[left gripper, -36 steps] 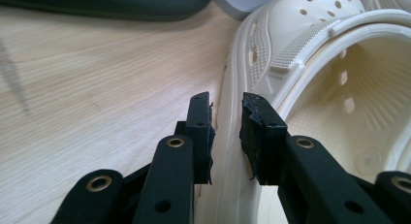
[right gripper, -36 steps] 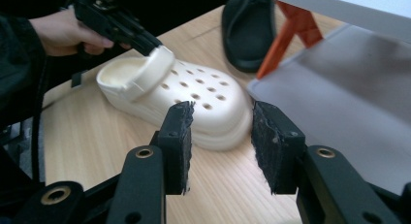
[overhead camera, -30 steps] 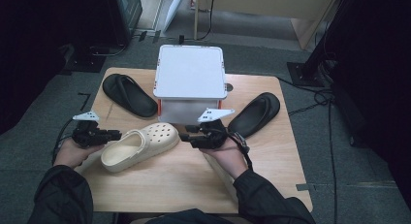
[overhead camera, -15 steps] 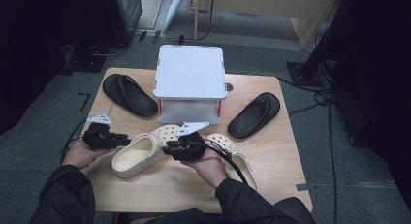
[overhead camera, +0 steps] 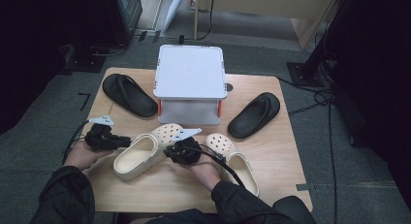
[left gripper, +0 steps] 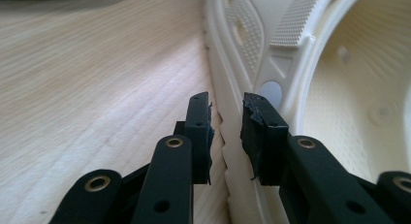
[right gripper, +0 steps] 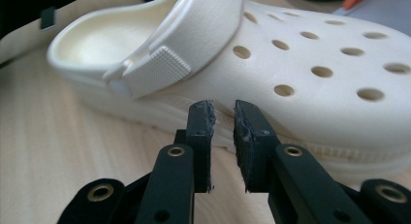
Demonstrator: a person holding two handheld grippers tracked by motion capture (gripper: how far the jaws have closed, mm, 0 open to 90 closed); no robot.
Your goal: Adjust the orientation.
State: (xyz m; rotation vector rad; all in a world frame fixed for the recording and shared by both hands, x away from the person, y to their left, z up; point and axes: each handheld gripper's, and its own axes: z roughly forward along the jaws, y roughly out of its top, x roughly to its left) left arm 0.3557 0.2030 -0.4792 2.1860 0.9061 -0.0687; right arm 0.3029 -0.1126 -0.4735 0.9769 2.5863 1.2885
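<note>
A cream clog (overhead camera: 140,153) with holes lies on its sole near the table's front left. My left gripper (overhead camera: 116,141) sits at its heel side. In the left gripper view its jaws (left gripper: 227,105) have just closed to a narrow slit, tips at the clog's ribbed sole edge (left gripper: 220,132). My right gripper (overhead camera: 167,150) is at the clog's other flank. In the right gripper view its jaws (right gripper: 223,112) have just closed, tips against the clog's side (right gripper: 315,78) just above the sole. Nothing is visibly clamped in either. A second cream clog (overhead camera: 232,158) lies right of my right hand.
A white box-like stand (overhead camera: 190,71) occupies the table's far middle. One black slide (overhead camera: 128,94) lies to its left, another (overhead camera: 254,115) to its right. The wooden table (overhead camera: 271,151) has bare room at the right front. Cables trail from both grippers.
My right hand has come left and down to the left clog's side, uncovering the second clog, and its jaws have narrowed. The left hand has stayed by the clog's heel.
</note>
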